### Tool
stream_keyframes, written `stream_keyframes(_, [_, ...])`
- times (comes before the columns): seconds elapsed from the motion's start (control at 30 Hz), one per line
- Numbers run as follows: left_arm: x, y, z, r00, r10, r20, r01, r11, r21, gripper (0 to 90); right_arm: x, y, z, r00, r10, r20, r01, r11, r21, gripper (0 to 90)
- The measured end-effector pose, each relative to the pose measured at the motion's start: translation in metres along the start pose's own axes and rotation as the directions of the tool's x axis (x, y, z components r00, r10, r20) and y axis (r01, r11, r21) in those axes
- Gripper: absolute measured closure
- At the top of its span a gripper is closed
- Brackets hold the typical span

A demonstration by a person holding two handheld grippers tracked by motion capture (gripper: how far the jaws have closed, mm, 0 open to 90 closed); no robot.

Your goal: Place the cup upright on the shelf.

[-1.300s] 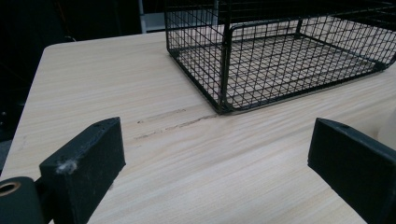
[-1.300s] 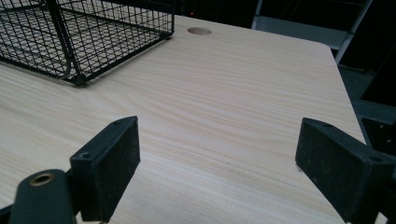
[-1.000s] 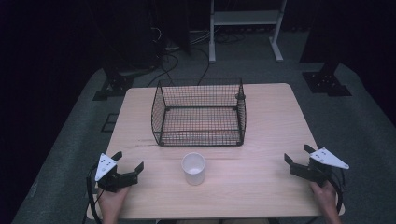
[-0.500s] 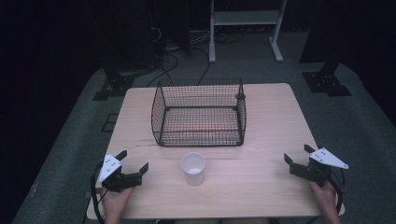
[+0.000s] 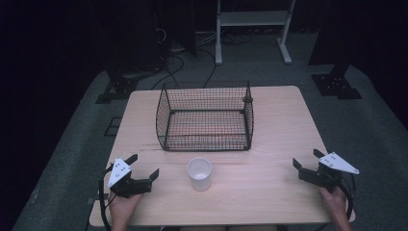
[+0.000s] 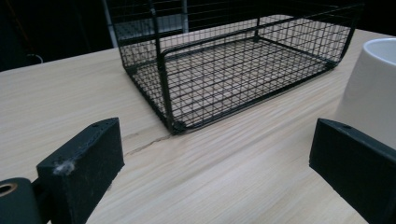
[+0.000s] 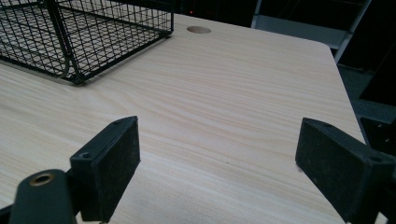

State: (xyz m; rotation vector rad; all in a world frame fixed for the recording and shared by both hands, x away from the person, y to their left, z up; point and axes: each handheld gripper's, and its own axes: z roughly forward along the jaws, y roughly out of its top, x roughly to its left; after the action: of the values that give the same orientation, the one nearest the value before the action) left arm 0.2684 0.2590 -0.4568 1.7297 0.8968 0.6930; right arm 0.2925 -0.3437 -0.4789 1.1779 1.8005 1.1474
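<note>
At about eight o'clock on the worktop (image 5: 269, 144), the left gripper (image 5: 140, 169) rests low with its fingers (image 6: 81, 163) spread wide and empty, angled toward the white cup (image 5: 199, 173), probably to line up a grasp. The cup stands upright at six o'clock, near the front wall of the wire basket (image 5: 204, 118), which sits empty at twelve o'clock, likely as a receptacle. At four o'clock the right gripper (image 5: 308, 163) waits well apart from both, fingers (image 7: 107, 163) likewise wide open, holding nothing.
</note>
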Motion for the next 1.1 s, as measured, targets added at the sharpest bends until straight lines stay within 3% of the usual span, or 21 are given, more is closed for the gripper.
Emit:
stream_keyframes(0.53, [-0.013,0.006,0.004,0.9962,0.039,0.077,-0.039,0.9992,-0.003,2.3,0.0,0.0,0.0,1.0,-0.006,0.0,0.006,1.0,-0.003,13.0])
stream_keyframes(0.77, [-0.019,0.008,0.007,0.9913,0.053,0.121,-0.052,0.9985,-0.014,2.3,0.001,0.0,0.0,1.0,-0.007,0.0,0.007,1.0,-0.002,13.1])
stream_keyframes(0.97, [-0.021,0.008,0.011,0.9888,0.056,0.138,-0.058,0.9982,0.011,2.3,0.001,0.0,0.0,0.9999,-0.01,-0.003,0.01,1.0,0.0,13.0])
stream_keyframes(1.1, [-0.025,0.009,0.013,0.9839,0.068,0.165,-0.071,0.9974,0.01,2.3,0.001,0.0,0.0,0.9999,-0.011,-0.001,0.011,1.0,0.0,13.1])
